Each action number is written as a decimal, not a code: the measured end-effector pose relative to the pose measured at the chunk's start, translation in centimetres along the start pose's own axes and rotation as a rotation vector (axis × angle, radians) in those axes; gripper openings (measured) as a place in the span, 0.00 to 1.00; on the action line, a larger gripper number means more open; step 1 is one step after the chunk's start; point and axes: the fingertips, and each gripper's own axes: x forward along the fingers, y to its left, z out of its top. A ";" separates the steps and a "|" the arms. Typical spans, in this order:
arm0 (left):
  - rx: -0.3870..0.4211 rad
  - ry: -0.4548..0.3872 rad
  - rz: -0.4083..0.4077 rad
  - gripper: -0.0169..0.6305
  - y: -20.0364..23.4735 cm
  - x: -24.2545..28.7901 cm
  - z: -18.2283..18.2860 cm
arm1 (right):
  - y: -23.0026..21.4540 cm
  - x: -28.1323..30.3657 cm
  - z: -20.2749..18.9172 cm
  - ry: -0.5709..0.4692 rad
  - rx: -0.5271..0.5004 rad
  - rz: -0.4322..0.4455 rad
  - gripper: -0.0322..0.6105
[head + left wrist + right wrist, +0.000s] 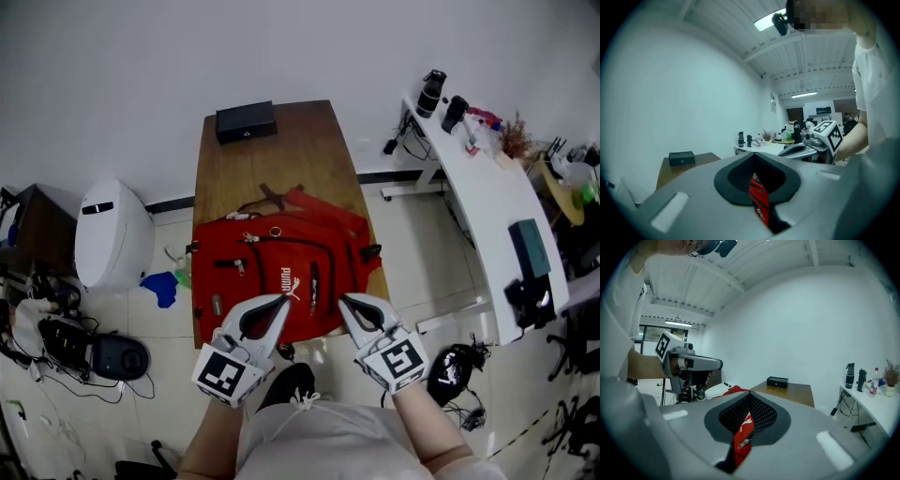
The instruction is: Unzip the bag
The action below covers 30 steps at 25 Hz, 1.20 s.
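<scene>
A red backpack [281,262] lies flat on a wooden table [272,155], its zips with metal pulls [246,238] facing up. My left gripper [281,301] hovers over the bag's near left edge, jaws together and holding nothing. My right gripper [343,300] hangs over the near right edge, shut and empty too. In the left gripper view the closed tips [753,155] meet above a strip of red bag [759,199]. The right gripper view shows its tips [750,394] touching, with red fabric and a zip pull [743,441] below them.
A black box [246,120] sits at the table's far end. A white rounded appliance [111,234] stands left of the table, with a blue cloth [161,286] and cables on the floor. A white desk [497,202] with bottles runs along the right.
</scene>
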 end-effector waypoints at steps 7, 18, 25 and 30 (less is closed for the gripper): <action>-0.023 -0.049 0.095 0.04 -9.2 -6.4 -1.9 | 7.0 -8.2 -1.0 -0.068 -0.085 0.062 0.05; 0.012 -0.100 0.135 0.04 -17.3 -12.0 -0.9 | 12.7 -15.1 -1.5 -0.087 -0.103 0.054 0.05; -0.007 -0.077 0.135 0.04 -17.4 -13.8 -2.4 | 13.8 -15.7 -1.5 -0.082 -0.111 0.037 0.05; 0.003 -0.053 0.136 0.04 -16.5 -15.0 -2.7 | 15.0 -15.0 -1.6 -0.068 -0.126 0.029 0.05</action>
